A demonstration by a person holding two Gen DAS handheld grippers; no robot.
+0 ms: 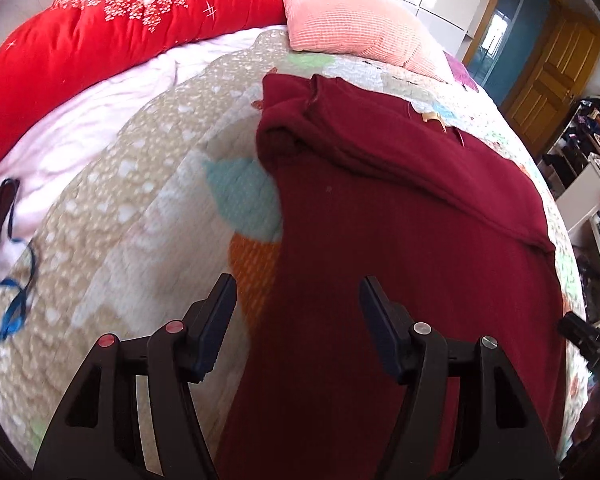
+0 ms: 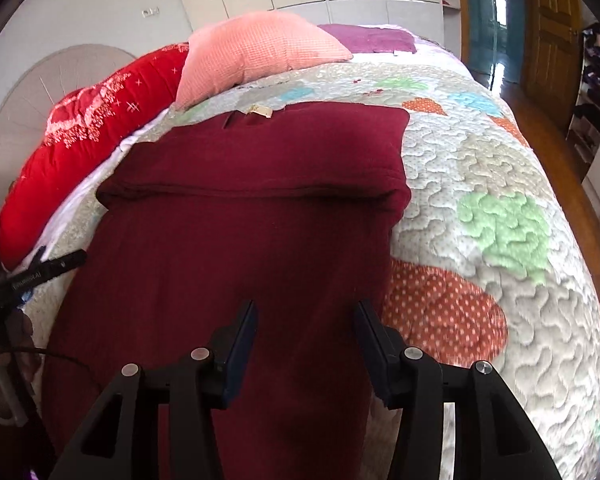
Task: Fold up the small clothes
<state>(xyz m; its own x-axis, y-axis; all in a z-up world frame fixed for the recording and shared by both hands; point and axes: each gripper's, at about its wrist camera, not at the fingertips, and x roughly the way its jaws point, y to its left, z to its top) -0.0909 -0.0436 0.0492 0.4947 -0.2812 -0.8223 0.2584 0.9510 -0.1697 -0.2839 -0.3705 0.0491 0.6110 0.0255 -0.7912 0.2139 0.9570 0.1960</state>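
A dark maroon garment (image 1: 380, 240) lies flat on the quilted bed, its sleeves folded in across the upper part, a small tan label at the far collar. It also shows in the right wrist view (image 2: 240, 220). My left gripper (image 1: 296, 300) is open and empty above the garment's near left edge. My right gripper (image 2: 306, 320) is open and empty above the garment's near right edge. The right gripper's tip shows at the right edge of the left wrist view (image 1: 584, 336); the left gripper's tip shows at the left of the right wrist view (image 2: 40, 270).
The patchwork quilt (image 2: 500, 220) covers the bed. A red comforter (image 1: 120, 40) and a pink pillow (image 1: 348, 20) lie at the far end. A blue cord (image 1: 12, 304) lies at the left. A wooden door (image 1: 548, 76) and shelves (image 1: 588, 148) stand at the right.
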